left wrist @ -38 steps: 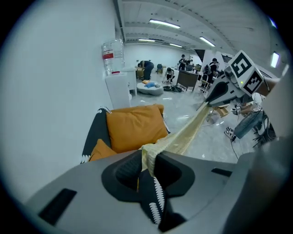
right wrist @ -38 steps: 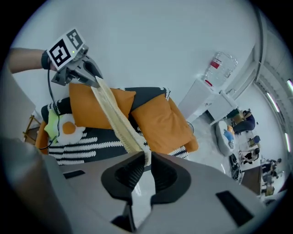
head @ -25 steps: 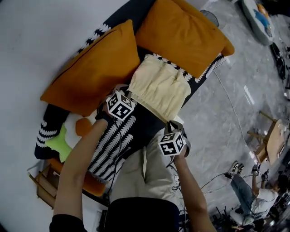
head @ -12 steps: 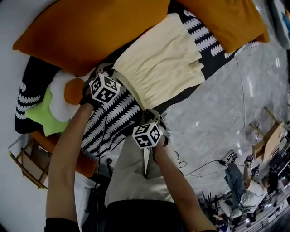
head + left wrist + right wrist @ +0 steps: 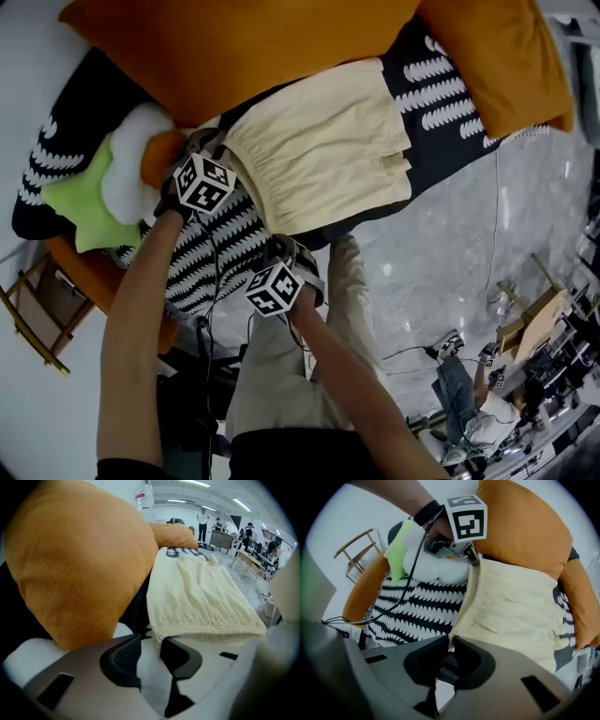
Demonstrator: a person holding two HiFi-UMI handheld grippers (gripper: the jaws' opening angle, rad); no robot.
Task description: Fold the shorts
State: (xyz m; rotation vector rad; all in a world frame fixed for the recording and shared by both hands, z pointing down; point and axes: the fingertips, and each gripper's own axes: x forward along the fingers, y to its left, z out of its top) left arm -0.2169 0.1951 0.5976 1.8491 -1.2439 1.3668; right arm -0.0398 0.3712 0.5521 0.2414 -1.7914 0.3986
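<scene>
Orange cushion [image 5: 244, 47] fills the top. Below its left end, the left gripper [image 5: 150, 643] has just been opening its jaws. They stand slightly apart, with a waistband corner of the pale yellow shorts [image 5: 319, 155] loose between them. Farther below the cushion, the right gripper [image 5: 449, 641] is pinched onto the other waistband corner. The shorts spread flat rightward under the cushion on the black-and-white cover [image 5: 211, 253].
</scene>
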